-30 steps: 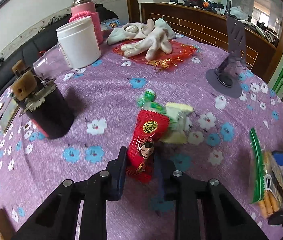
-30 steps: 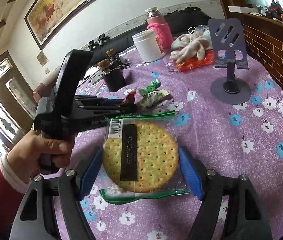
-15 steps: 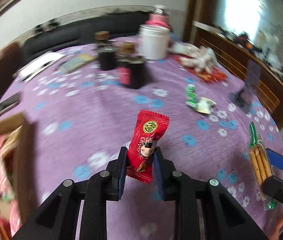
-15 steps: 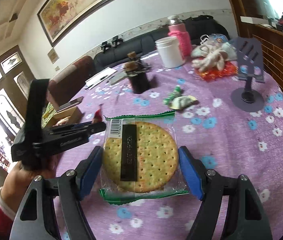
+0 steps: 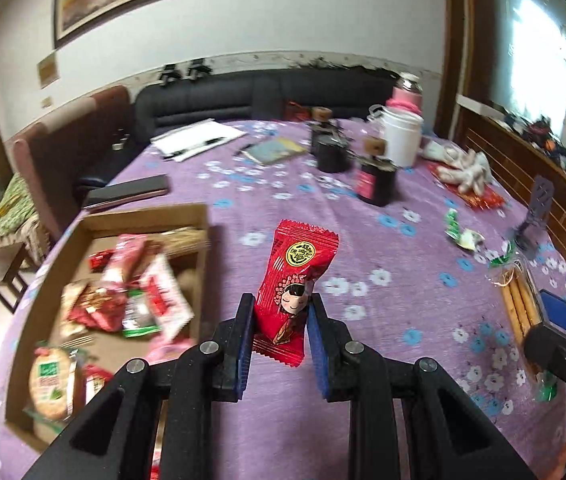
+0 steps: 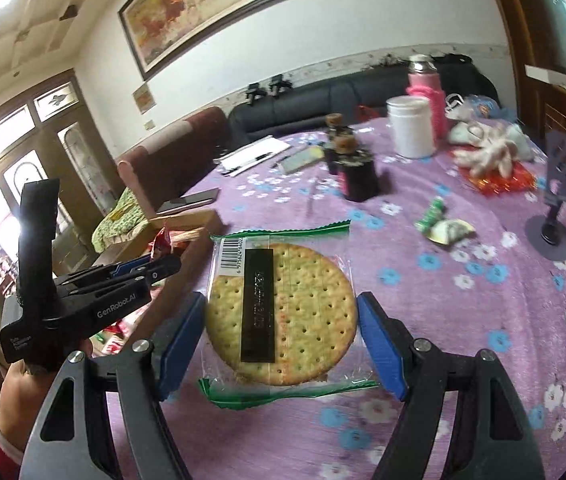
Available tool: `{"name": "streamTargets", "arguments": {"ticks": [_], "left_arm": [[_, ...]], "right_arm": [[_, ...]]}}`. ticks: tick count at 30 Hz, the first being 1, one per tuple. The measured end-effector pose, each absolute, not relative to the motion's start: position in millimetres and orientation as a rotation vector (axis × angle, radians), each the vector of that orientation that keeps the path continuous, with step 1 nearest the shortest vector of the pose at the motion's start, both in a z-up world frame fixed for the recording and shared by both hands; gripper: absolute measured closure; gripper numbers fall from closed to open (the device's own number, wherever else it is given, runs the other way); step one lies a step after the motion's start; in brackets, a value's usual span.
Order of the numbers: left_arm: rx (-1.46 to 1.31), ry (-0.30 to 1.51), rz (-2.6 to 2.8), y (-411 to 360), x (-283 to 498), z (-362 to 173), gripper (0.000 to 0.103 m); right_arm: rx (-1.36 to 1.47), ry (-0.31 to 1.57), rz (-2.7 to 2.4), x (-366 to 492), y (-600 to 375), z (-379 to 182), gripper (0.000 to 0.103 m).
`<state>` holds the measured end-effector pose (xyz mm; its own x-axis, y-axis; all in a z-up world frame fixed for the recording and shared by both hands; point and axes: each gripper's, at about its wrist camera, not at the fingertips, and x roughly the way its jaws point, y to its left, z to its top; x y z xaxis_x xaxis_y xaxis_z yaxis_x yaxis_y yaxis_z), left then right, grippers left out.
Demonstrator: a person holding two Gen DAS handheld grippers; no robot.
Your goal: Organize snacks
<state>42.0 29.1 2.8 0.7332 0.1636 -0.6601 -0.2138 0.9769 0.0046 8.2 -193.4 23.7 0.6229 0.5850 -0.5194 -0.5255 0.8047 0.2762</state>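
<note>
Left tongs (image 5: 281, 316) pinch the red candy packet (image 5: 296, 280) by its lower half, packet upright and leaning a bit to 1 o'clock, well clear of the tabletop (image 5: 383, 320). Right tongs (image 6: 281, 340) are clamped on the round cracker pack (image 6: 279, 312), pads on its two side edges, pack lying flat between them above the purple cloth.

The cardboard box (image 5: 95, 220) sits at 9 o'clock of the left tongs, already holding a heap of wrapped snacks. Two loose snacks (image 6: 443, 226) lie on the tabletop at 2 o'clock of the cracker.

Risks, as a judgement:
- The candy grip is low on a slick wrapper with the top free. A fast swing toward the box could let it pivot or slip out short of the rim.
- The cracker is held only by its edges. Squeeze harder and it likely cracks; ease off and the pack drops flat onto the cloth.
- Both tools probably head for the same box. In the right wrist view the left tool sits at 9 o'clock of the cracker, near it, so the two could bump over the box.
- The box contents are piled up near the middle, so a drop there may slide off or spill over the low wall.
</note>
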Motion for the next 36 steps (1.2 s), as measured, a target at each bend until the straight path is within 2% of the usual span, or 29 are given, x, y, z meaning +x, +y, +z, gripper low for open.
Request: {"name": "streamTargets", "arguments": {"ticks": [16, 36], "left_arm": [[-0.119, 0.658, 0.323, 77, 9, 18, 0.077], [-0.138, 0.638, 0.445, 130, -14, 20, 0.077]], "right_arm": [[-0.016, 0.587, 0.715, -14, -119, 44, 0.027], [-0.036, 0.595, 0.784, -14, -76, 40, 0.027]]}}
